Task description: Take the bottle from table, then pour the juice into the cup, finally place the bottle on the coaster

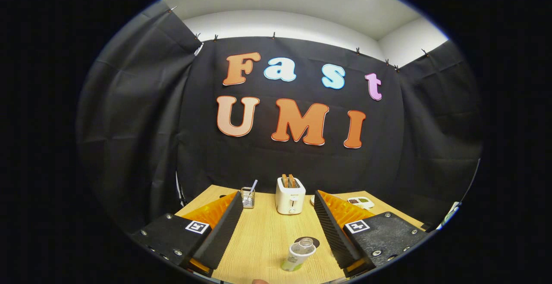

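A small white bottle (pixel 296 258) with a green base stands on the wooden table (pixel 263 236), low between my two fingers and closer to the right one. Right behind its top I see something clear and round, apparently the cup (pixel 306 243); I cannot tell if they touch. A dark round coaster (pixel 314 241) lies flat just beyond them. My gripper (pixel 277 193) is open wide, held above the table, with nothing between its fingers (pixel 224 228).
A white toaster (pixel 290 196) with two slices of bread stands further ahead in the middle of the table. Left of it is a small glass (pixel 248 198) with a straw. A white dish (pixel 361 201) with food lies at the far right.
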The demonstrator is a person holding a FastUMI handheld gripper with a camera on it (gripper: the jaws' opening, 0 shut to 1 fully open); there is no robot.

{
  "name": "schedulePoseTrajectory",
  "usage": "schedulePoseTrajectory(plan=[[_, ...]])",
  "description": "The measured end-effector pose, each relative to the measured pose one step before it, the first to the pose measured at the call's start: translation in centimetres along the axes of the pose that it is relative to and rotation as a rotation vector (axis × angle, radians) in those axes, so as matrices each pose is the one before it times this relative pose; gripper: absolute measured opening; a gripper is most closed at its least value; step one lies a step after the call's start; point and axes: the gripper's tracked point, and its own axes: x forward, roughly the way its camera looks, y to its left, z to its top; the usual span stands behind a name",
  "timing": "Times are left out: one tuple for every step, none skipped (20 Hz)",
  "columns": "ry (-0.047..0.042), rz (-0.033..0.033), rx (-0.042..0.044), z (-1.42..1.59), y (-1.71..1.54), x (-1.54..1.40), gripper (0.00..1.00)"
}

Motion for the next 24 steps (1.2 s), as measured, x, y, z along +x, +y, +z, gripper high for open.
schedulePoseTrajectory(plan=[[0.00472,-0.00489,0.00022,-0.158,-0.24,-0.003,0.98],[0.00287,-0.00605,-0.00178,-0.258,-0.272,0.032,0.98],[0.00287,-0.00461,-0.00301,-0.278,-0.313,-0.036,0.98],[0.00316,-0.00928,-0.00119,-0.326,-0.336,-0.023,0.98],[0.00647,-0.00565,0.00393,-0.307,-0.393,0.133,0.98],[0.01165,-0.00382,0.00703,-0.571,-0.203,0.12,0.98],[0.00922,-0.0014,0.0072,-0.393,-0.152,0.094,0.98],[0.01078,0.00217,0.00693,-0.454,-0.181,0.137,0.99],[0.01191,-0.00015,0.00754,-0.544,-0.297,0.22,0.98],[0.01364,-0.0046,0.00735,-0.675,-0.445,0.133,0.98],[0.01388,-0.00903,0.0073,-0.687,-0.645,0.209,0.99],[0.01268,-0.0108,0.00798,-0.608,-0.696,0.275,0.98],[0.00595,-0.00968,0.00545,-0.381,-0.599,0.39,0.98],[0.00279,-0.00756,-0.00205,-0.315,-0.531,0.426,0.99],[0.00746,-0.01023,-0.00764,-0.515,-0.621,0.341,0.99],[0.00882,-0.00837,-0.00687,-0.675,-0.587,0.45,0.99],[0.01075,-0.0047,0.0,-0.627,-0.386,0.388,0.99],[0.00997,-0.00219,0.00473,-0.66,-0.242,0.388,0.99],[0.00746,0.00215,0.01025,-0.627,-0.084,0.415,0.99],[0.00843,0.00669,0.01221,-0.594,0.138,0.414,0.99],[0.00833,0.0048,0.01158,-0.633,0.033,0.387,0.99],[0.00822,0.00308,0.00876,-0.591,0.107,0.462,0.99],[0.00784,0.00309,0.00512,-0.585,0.141,0.315,0.99],[0.00493,0.00369,0.00317,-0.522,0.182,0.252,0.99]])
